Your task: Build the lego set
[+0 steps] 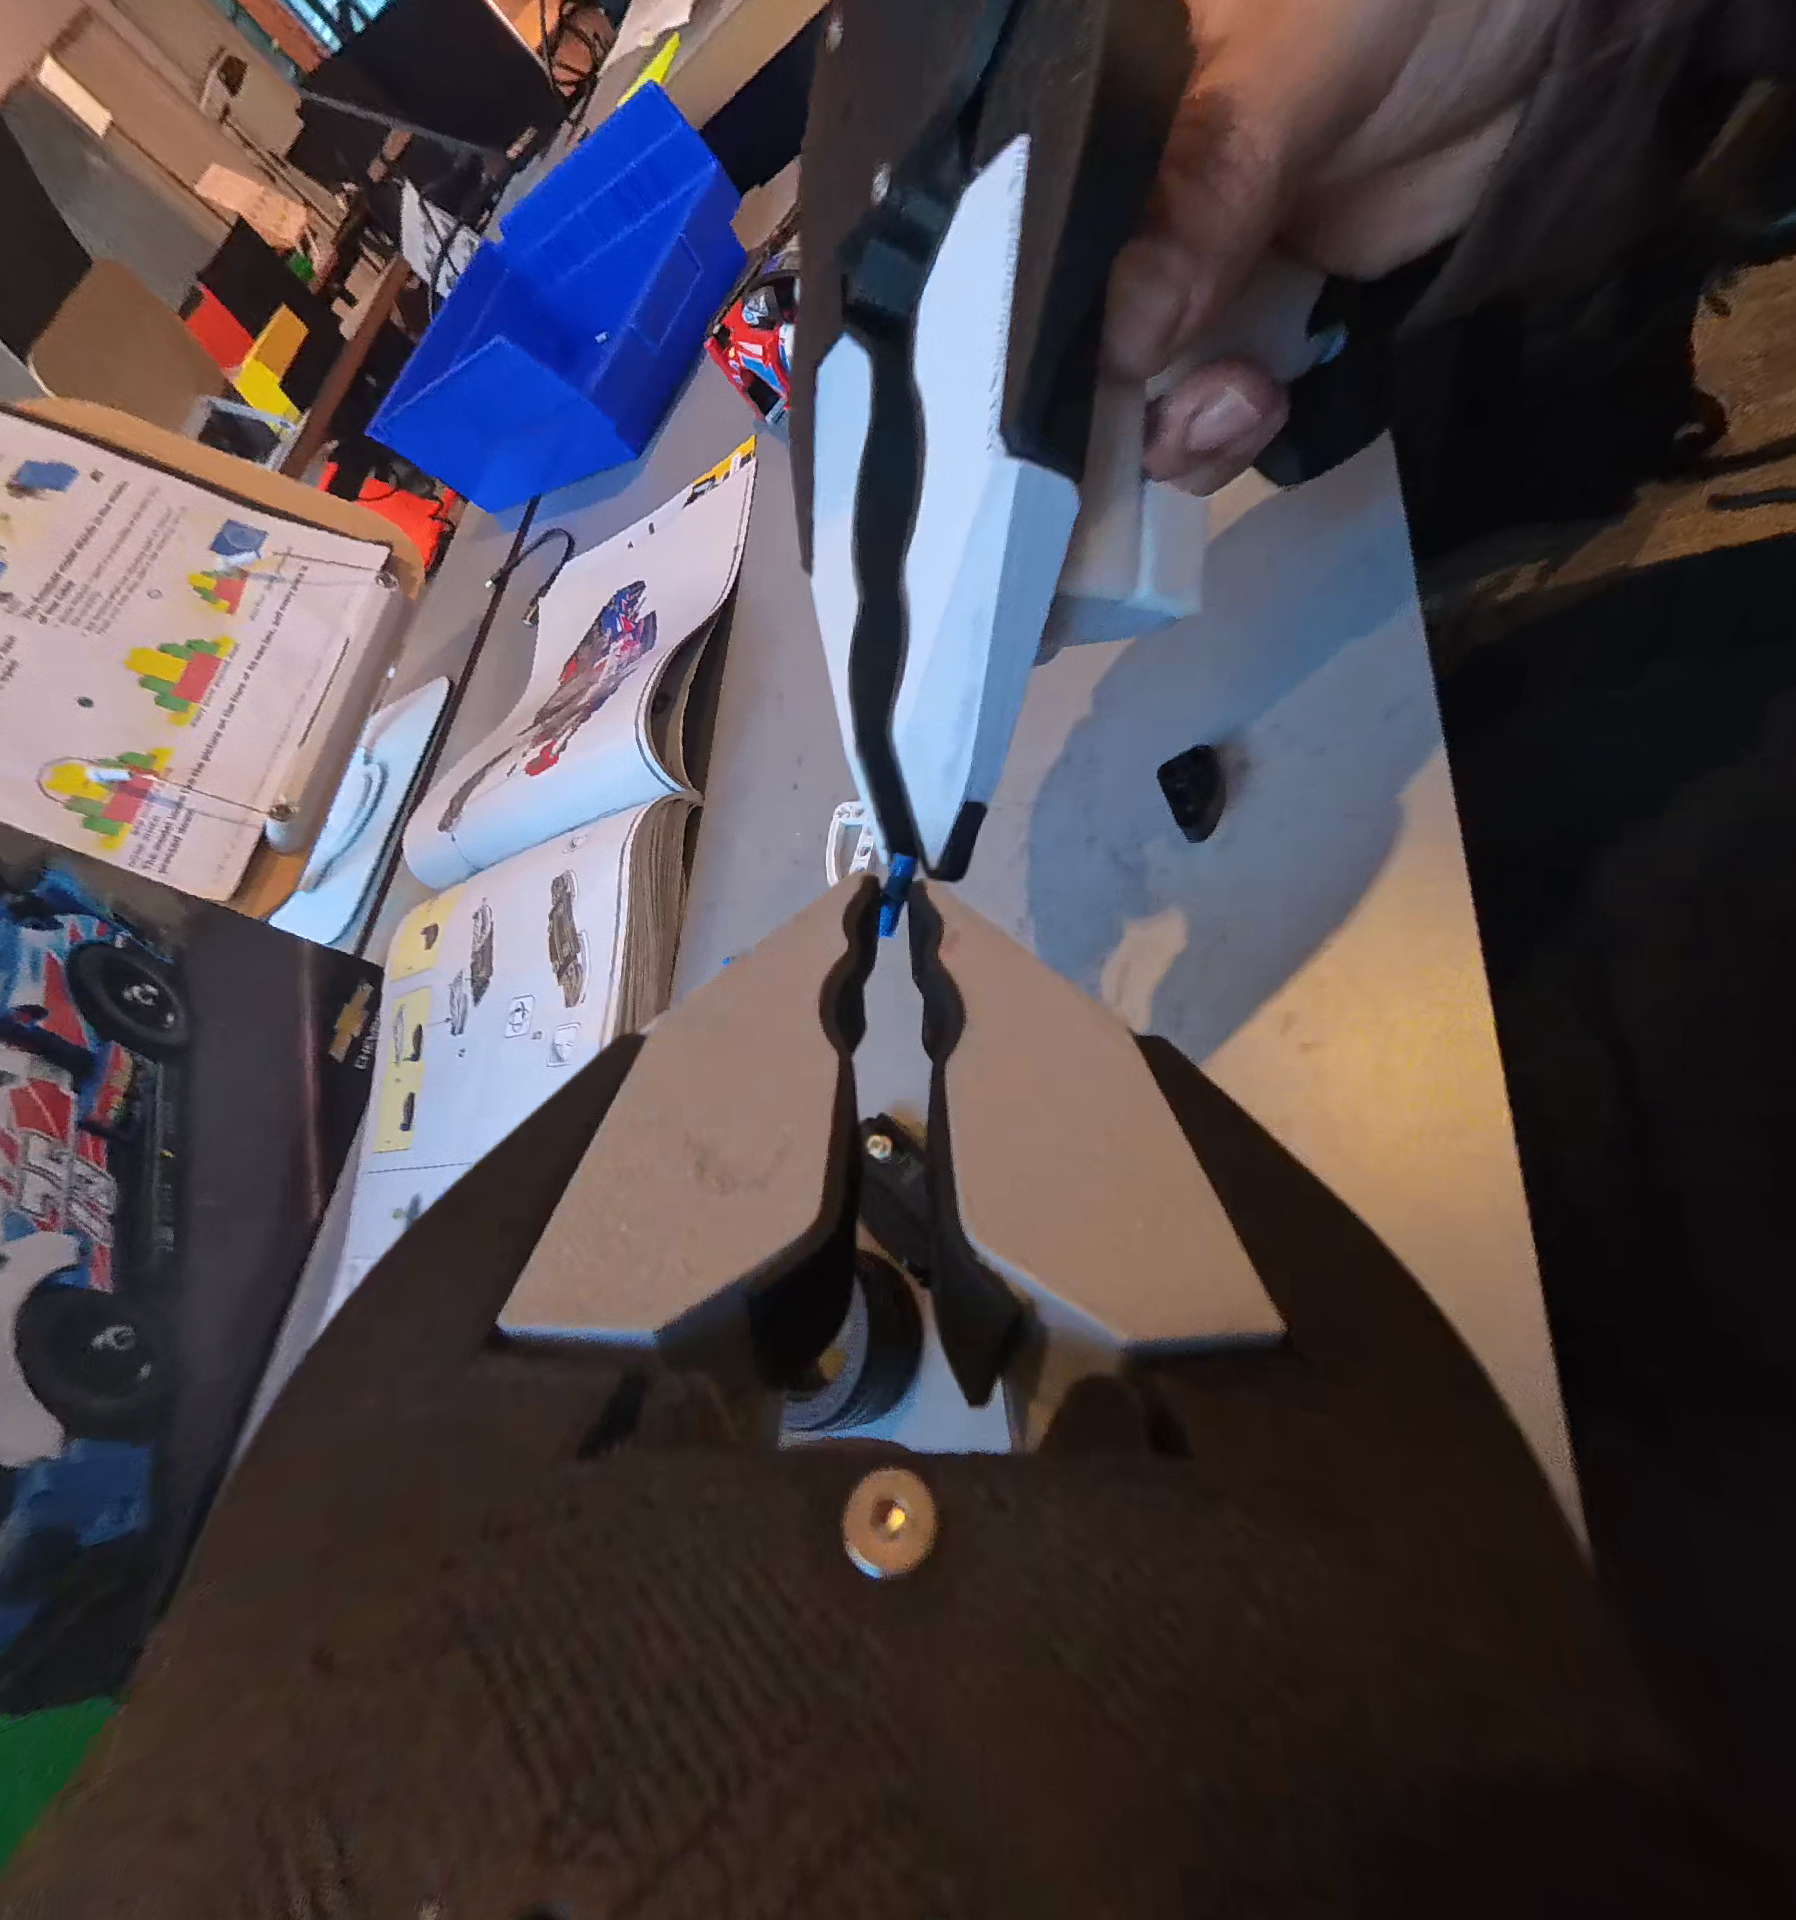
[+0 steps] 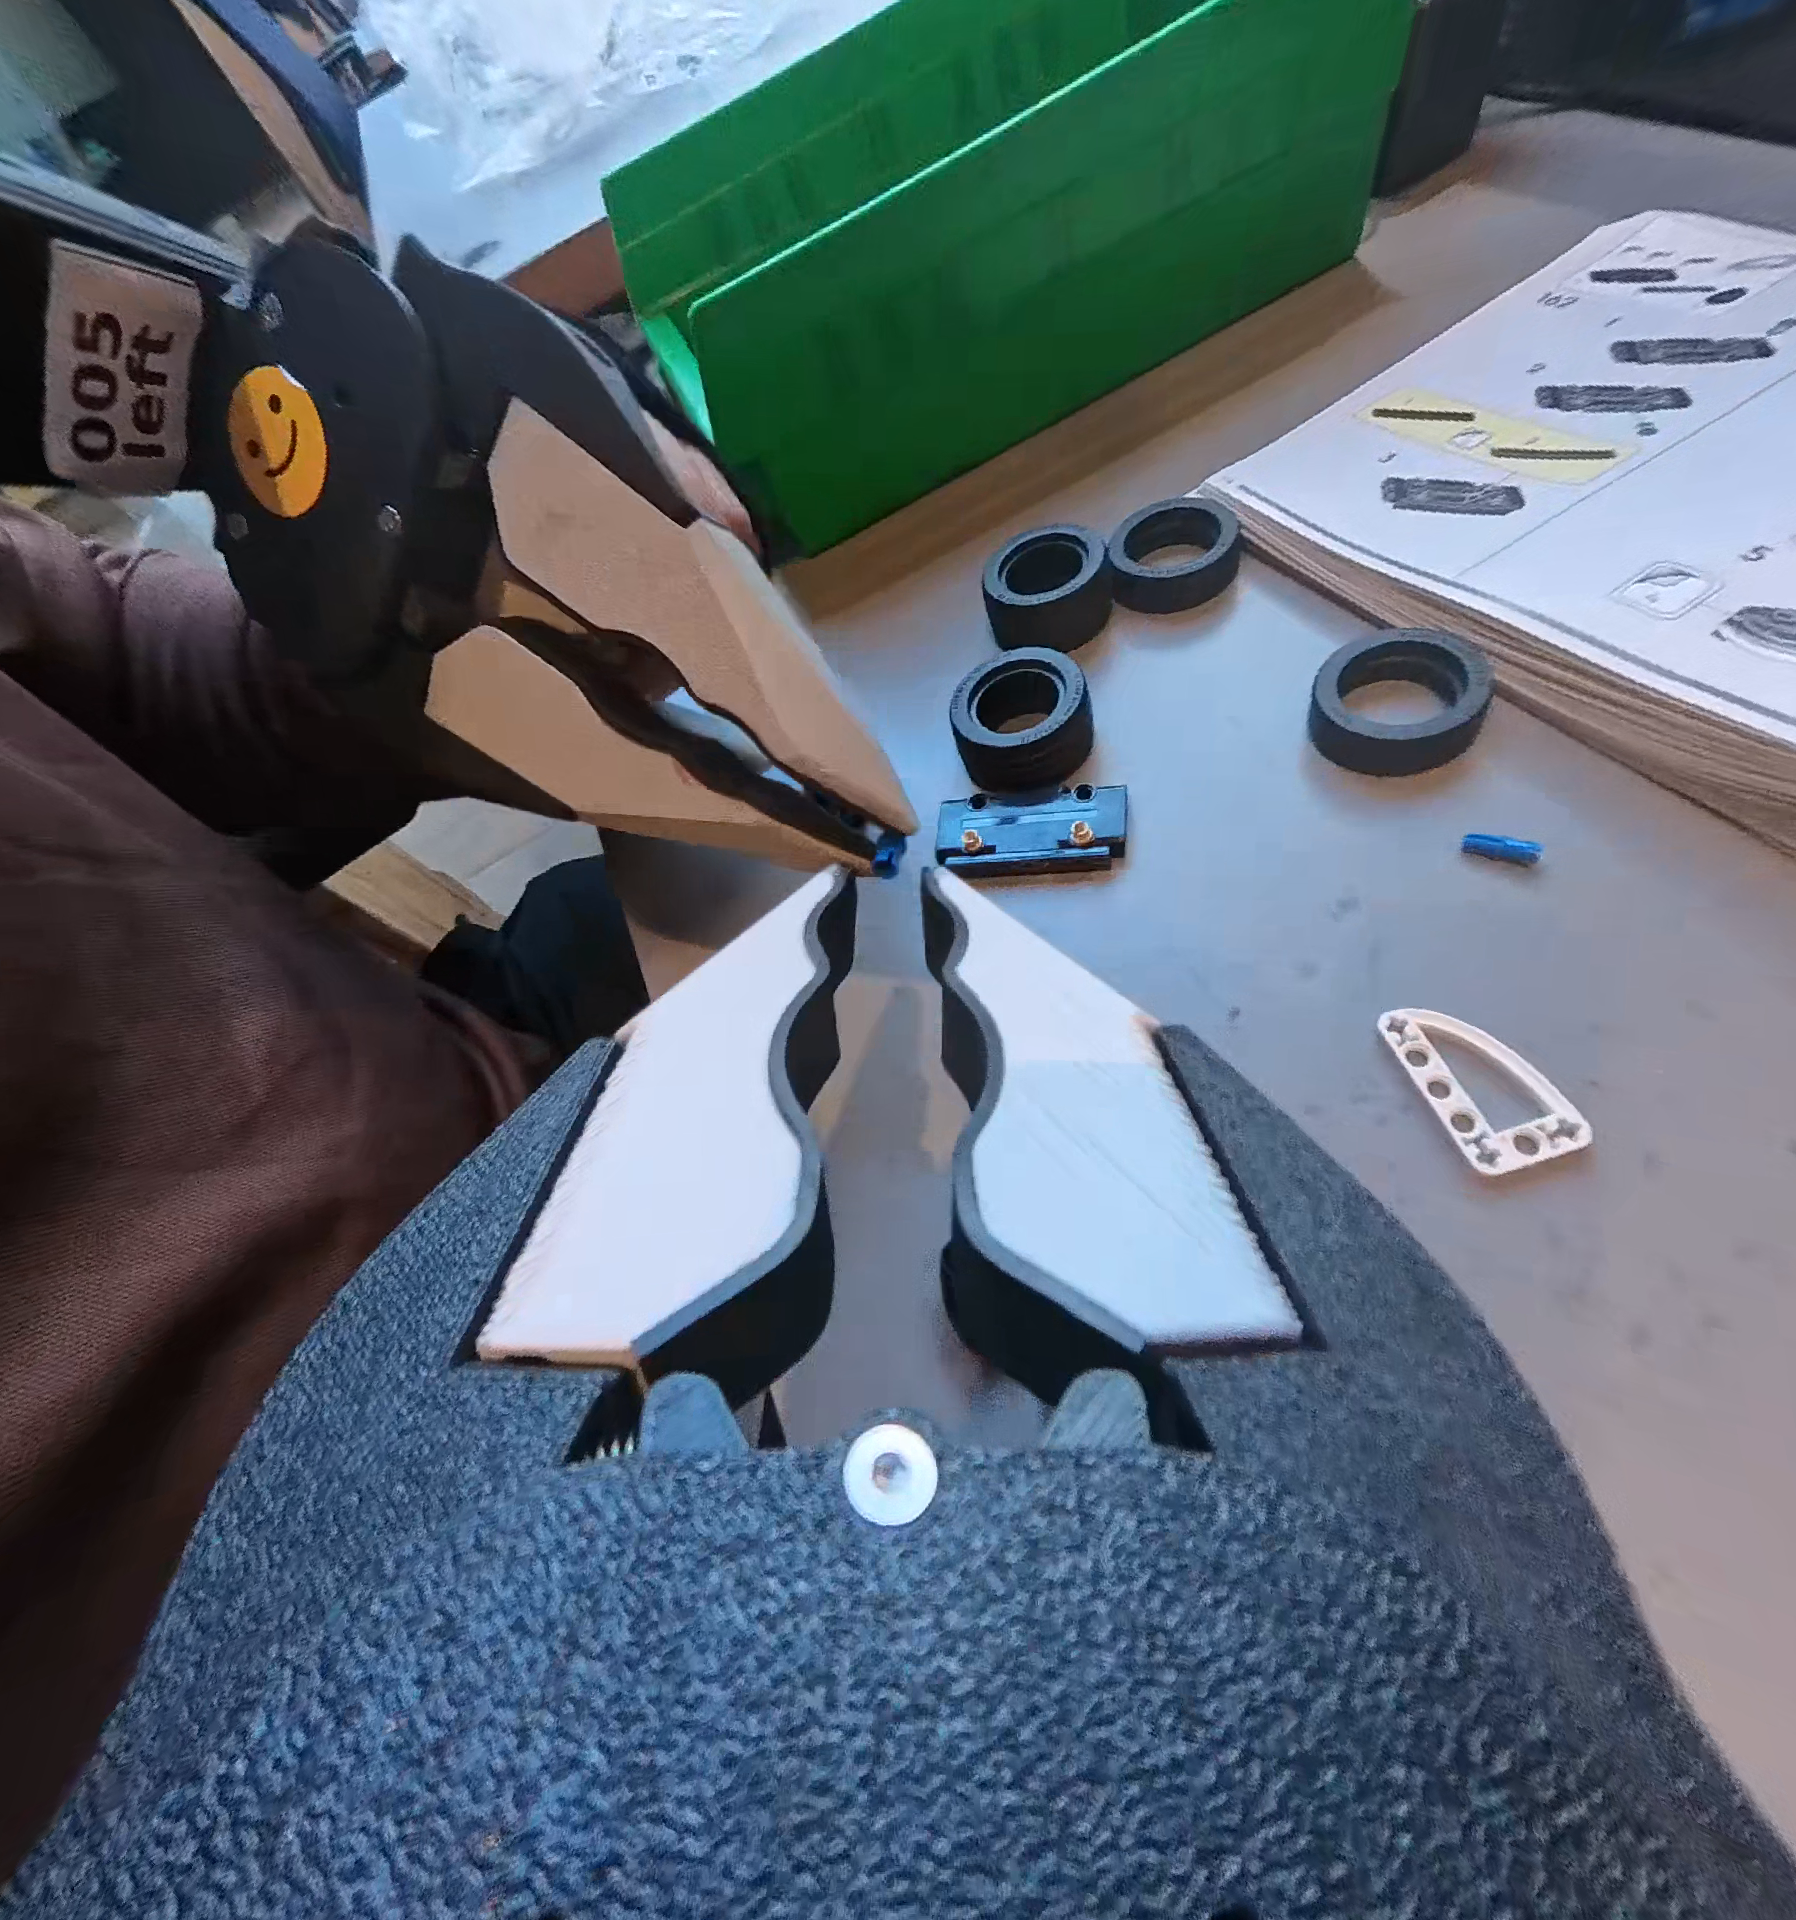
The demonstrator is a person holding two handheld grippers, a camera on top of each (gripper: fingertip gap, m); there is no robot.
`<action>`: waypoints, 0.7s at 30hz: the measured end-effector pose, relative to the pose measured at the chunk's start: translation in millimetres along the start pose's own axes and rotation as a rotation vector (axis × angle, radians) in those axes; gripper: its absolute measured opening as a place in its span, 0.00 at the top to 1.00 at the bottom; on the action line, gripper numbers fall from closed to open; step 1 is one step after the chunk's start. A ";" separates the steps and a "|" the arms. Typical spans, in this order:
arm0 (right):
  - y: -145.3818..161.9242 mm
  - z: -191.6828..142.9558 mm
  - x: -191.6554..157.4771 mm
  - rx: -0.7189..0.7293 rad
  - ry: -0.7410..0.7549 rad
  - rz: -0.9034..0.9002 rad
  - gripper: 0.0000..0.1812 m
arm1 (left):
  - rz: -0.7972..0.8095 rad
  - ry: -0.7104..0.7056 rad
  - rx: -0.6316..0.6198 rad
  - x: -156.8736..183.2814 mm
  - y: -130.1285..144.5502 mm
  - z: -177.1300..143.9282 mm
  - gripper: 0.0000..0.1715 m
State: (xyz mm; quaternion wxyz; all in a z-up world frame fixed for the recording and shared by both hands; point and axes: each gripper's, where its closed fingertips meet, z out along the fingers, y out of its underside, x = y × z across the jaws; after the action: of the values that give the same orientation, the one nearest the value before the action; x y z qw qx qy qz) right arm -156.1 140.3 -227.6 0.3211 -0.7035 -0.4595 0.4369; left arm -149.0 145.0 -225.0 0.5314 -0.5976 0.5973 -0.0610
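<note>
One small blue pin (image 2: 887,850), tong-clamped.

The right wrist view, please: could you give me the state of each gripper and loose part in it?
left gripper: shut on a blue pin, held above the table.
right gripper: open, empty, tips just short of the pin.
second blue pin: loose on the table.
four black tyres: loose, lying flat, no rims.
black block: lying flat.
white curved panel: lying flat.
instruction booklet: open.

A white label (image 2: 123,366) with print and a smiley sticker (image 2: 277,440) sit on the left tool (image 2: 878,844).
</note>
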 end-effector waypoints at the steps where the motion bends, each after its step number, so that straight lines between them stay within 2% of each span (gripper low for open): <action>1: -0.5 0.5 -1.8 0.005 -0.017 0.008 0.95 | 0.042 -0.011 -0.004 -0.6 0.2 -1.0 0.99; 7: -8.4 -1.5 -12.3 0.062 -0.121 0.094 0.95 | 0.291 -0.047 -0.007 0.5 -5.5 -8.1 0.98; 13: -8.1 -2.0 -7.4 0.065 -0.079 0.084 0.98 | 0.327 -0.076 -0.027 -1.1 -5.7 -5.3 0.98; 16: -10.9 -3.6 -7.0 0.091 -0.067 0.074 0.98 | 0.238 -0.079 -0.006 -3.6 -7.6 -5.8 0.98; 21: -14.3 -5.9 -1.6 0.116 0.040 -0.041 0.98 | -0.045 -0.066 0.016 -12.7 -2.7 -10.1 0.96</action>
State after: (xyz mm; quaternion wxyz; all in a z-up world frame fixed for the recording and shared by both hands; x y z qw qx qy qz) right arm -156.3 143.9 -212.5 0.3793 -0.6828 -0.4411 0.4420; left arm -157.9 148.5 -211.7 0.5540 -0.6084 0.5653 -0.0579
